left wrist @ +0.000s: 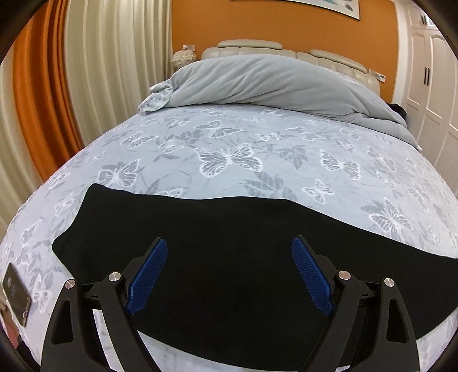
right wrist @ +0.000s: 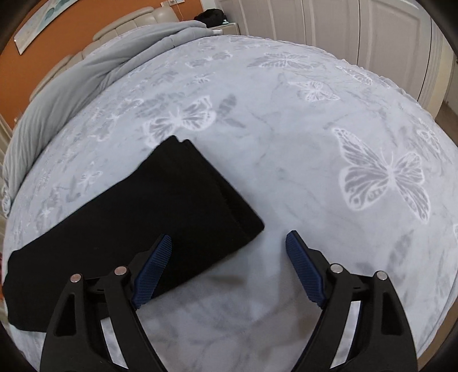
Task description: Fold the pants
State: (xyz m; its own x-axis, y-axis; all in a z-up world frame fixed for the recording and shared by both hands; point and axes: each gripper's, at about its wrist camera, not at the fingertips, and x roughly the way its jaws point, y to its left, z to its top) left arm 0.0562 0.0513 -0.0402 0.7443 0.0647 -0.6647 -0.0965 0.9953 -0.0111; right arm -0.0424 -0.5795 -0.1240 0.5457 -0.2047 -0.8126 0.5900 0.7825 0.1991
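Observation:
Black pants (left wrist: 229, 257) lie flat across the near part of a bed with a butterfly-print sheet (left wrist: 229, 137). My left gripper (left wrist: 229, 243) is open above the middle of the pants, its blue pads (left wrist: 148, 274) spread wide and holding nothing. In the right wrist view the leg end of the pants (right wrist: 171, 206) lies folded double with its hem edge facing right. My right gripper (right wrist: 229, 237) is open and empty above the hem corner; its left finger is over the cloth, its right finger (right wrist: 306, 271) over bare sheet (right wrist: 315, 143).
A bunched grey duvet (left wrist: 272, 83) lies at the head of the bed before a padded headboard (left wrist: 249, 45). A phone (left wrist: 15, 292) rests on the sheet at the near left. Curtains (left wrist: 86, 71) hang left; white wardrobe doors (right wrist: 329, 23) stand right.

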